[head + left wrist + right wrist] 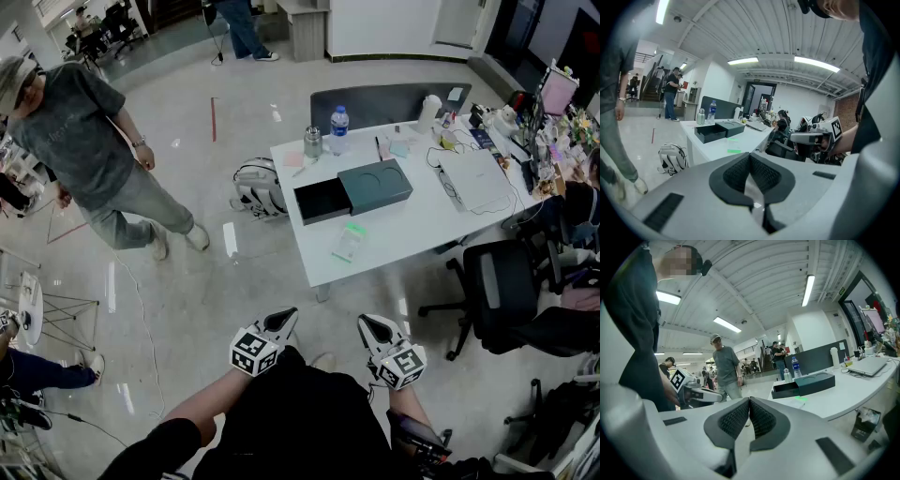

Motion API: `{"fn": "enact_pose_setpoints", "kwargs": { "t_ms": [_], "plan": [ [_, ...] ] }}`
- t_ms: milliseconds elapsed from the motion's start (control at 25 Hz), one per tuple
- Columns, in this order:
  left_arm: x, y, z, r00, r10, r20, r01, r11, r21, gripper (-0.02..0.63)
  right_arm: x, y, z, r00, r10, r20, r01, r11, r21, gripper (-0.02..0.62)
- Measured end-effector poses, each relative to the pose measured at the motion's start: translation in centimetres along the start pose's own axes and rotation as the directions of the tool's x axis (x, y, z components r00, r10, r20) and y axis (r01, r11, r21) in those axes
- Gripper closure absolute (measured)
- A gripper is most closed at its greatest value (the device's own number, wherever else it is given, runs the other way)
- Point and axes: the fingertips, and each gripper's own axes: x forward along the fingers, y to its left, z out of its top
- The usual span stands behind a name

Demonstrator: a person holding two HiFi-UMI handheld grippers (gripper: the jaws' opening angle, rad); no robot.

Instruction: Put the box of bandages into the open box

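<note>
The box of bandages [349, 241], small and white with a green end, lies near the front edge of the white table [412, 230]. Behind it stands the open box [322, 201], a dark tray pulled out of its dark green sleeve [376, 185]. My left gripper [285, 321] and right gripper [372, 326] are held low in front of the person's body, well short of the table, both shut and empty. The left gripper view shows the open box [711, 132], the bandage box [733, 151] and the right gripper [812, 138] beside it. The right gripper view shows the open box [786, 389] and the bandage box [801, 399].
A person in a grey shirt [89, 141] stands on the floor at the left. A backpack [258, 187] leans by the table's left end. A water bottle [339, 127], a metal flask [312, 142] and a laptop [473, 178] are on the table. An office chair [506, 291] stands at the right.
</note>
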Motion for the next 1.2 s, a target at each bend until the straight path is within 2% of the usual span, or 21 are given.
{"fn": "enact_pose_setpoints", "kwargs": {
  "t_ms": [400, 720, 1200],
  "plan": [
    [-0.3, 2.0, 0.6, 1.000, 0.015, 0.013, -0.015, 1.000, -0.009, 0.598, 1.8, 0.5, 0.7, 1.000, 0.010, -0.006, -0.010, 1.000, -0.014, 0.569],
    [0.4, 4.5, 2.1, 1.000, 0.008, 0.015, -0.008, 1.000, 0.001, 0.598, 4.1, -0.7, 1.9, 1.000, -0.025, 0.008, 0.025, 1.000, -0.001, 0.568],
    [1.6, 9.4, 4.1, 0.999, -0.040, 0.016, 0.039, 0.999, 0.027, 0.598, 9.0, -1.9, 2.3, 0.993, -0.102, -0.055, 0.103, 0.995, 0.011, 0.568]
  ]
}}
